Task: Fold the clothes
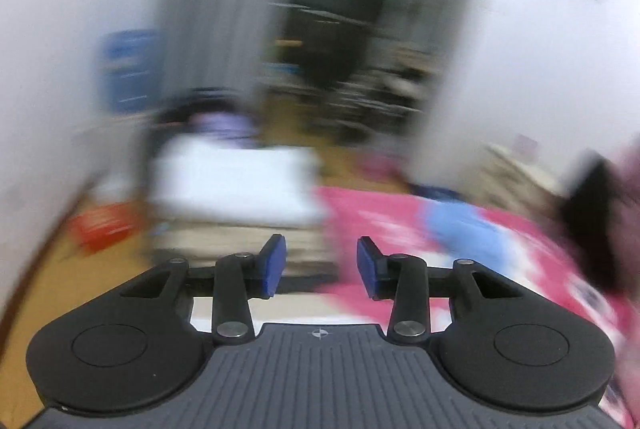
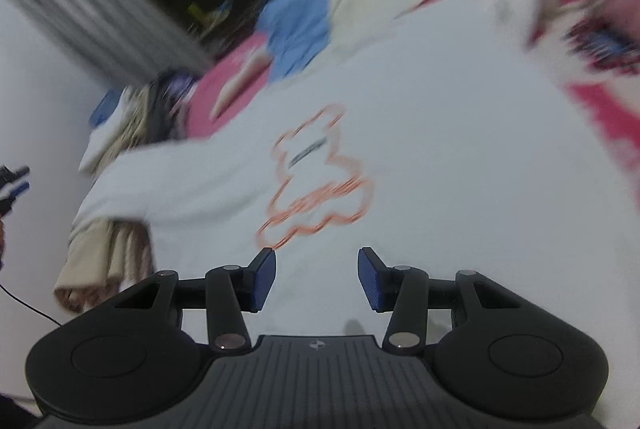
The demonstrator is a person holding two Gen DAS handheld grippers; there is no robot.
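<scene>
A white shirt (image 2: 420, 133) with an orange bear outline (image 2: 316, 181) lies spread flat on a pink patterned cover (image 2: 600, 117). My right gripper (image 2: 316, 277) is open and empty, just above the shirt's near part. My left gripper (image 1: 320, 269) is open and empty, held up over the bed's left edge, with the pink cover (image 1: 380, 225) ahead to the right. A light blue garment (image 1: 464, 229) lies on the cover; it also shows in the right wrist view (image 2: 296, 29). Both views are blurred by motion.
A white folded pile (image 1: 236, 181) sits ahead of the left gripper, with an orange box (image 1: 100, 225) on the wooden floor to the left. Beige and cream clothes (image 2: 100, 261) hang off the bed's left side. The other gripper (image 2: 14, 185) shows at the far left edge.
</scene>
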